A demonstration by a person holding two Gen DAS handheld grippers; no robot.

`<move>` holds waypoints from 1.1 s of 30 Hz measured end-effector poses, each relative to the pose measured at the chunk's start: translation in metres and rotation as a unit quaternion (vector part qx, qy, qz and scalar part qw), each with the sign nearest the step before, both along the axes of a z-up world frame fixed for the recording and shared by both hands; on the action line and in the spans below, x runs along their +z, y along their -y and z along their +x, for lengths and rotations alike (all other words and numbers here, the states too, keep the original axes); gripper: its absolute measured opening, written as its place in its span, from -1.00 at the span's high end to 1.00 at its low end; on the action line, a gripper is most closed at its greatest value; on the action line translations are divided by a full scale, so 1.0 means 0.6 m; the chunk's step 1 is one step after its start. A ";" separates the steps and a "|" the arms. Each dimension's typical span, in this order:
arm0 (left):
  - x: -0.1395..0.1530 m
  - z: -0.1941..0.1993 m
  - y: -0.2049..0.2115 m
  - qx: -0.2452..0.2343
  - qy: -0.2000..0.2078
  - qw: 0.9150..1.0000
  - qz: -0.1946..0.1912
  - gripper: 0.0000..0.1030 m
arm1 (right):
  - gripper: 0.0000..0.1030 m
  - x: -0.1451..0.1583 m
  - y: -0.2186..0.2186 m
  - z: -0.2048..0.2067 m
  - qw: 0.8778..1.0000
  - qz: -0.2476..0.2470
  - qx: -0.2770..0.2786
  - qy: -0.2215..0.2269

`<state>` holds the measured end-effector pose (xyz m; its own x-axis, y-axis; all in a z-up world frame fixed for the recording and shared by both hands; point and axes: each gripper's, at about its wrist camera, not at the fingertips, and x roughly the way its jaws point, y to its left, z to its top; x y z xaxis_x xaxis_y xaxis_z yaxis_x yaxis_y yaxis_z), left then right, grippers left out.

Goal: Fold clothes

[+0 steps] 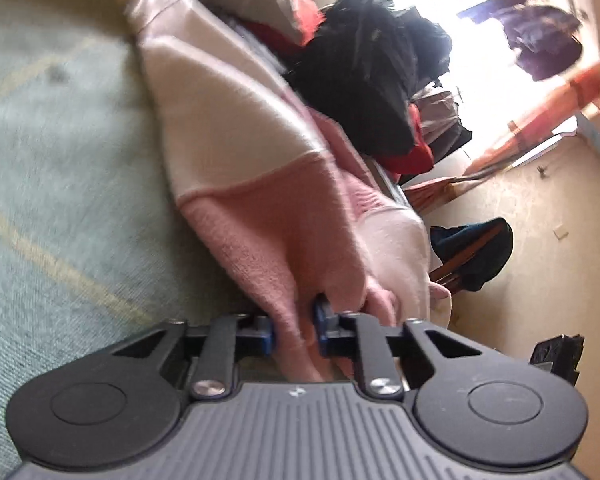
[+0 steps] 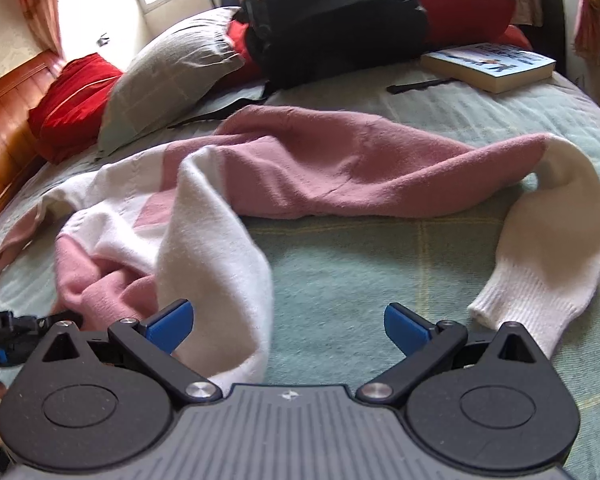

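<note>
A pink and white knit sweater [image 2: 300,168] lies rumpled across the pale green bedspread [image 2: 360,280]. One white-cuffed sleeve [image 2: 540,264] curves to the right. My left gripper [image 1: 296,332] is shut on a fold of the sweater's pink hem [image 1: 276,240] and holds it off the bed. My right gripper [image 2: 288,324] is open and empty, low over the bedspread, with a white part of the sweater [image 2: 216,264] beside its left finger. The left gripper shows at the far left of the right wrist view [image 2: 4,336].
A black backpack [image 2: 332,12], red cushions [image 2: 76,96], a grey pillow [image 2: 172,72], a book [image 2: 492,64] and a black pen [image 2: 416,86] lie at the bed's far side. A wooden headboard [image 2: 0,128] is at the left. The floor [image 1: 540,240] lies past the bed's edge.
</note>
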<state>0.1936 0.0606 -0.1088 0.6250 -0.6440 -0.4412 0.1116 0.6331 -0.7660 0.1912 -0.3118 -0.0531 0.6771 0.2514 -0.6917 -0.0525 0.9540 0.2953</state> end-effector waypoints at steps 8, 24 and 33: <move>0.096 -0.026 -0.067 0.028 0.073 0.996 0.033 0.90 | -1.00 0.000 0.010 -0.016 1.000 0.000 0.010 -0.006; 0.009 -0.050 -0.094 0.004 -0.008 1.000 0.010 0.04 | -1.00 -0.020 0.018 -0.018 0.995 0.076 0.042 -0.040; -0.001 -0.054 -0.059 -0.004 0.017 1.000 0.000 0.91 | -1.00 -0.026 0.003 -0.014 0.996 0.064 0.040 -0.046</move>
